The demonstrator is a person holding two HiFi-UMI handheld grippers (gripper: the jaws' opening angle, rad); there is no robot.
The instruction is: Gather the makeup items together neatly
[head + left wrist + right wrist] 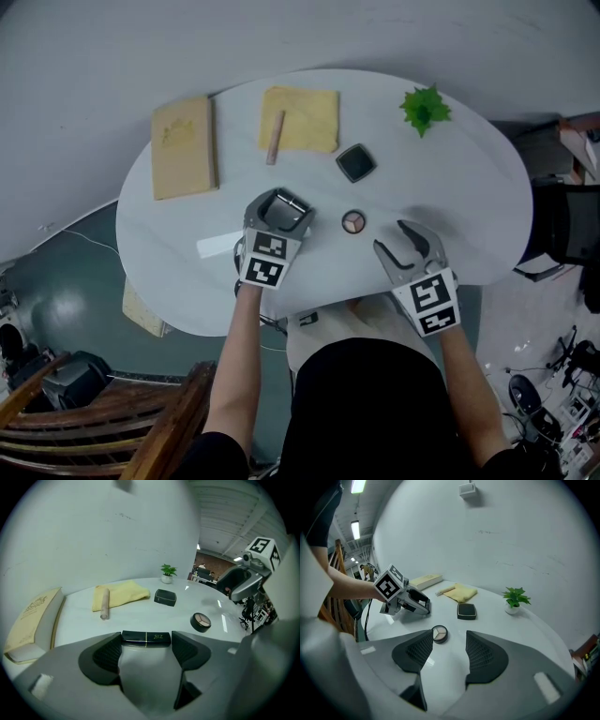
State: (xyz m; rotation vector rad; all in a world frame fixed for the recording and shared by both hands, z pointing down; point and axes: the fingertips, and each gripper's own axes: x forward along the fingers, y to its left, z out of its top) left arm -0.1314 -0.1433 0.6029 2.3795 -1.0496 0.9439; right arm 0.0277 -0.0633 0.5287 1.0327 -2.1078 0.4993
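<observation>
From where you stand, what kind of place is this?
Probably a lab or workshop corner, not a home: a white table against a plain grey wall, loose gear and cables on the floor, strip lights overhead.

The white table [450, 187] is viewed steeply from above in the head view, with the round compact [353, 221] near mid-frame. From low and close on the compact's left, the left gripper view is aimed across the tabletop; the right gripper view is aimed likewise from its right. The compact is shared by all three.
</observation>
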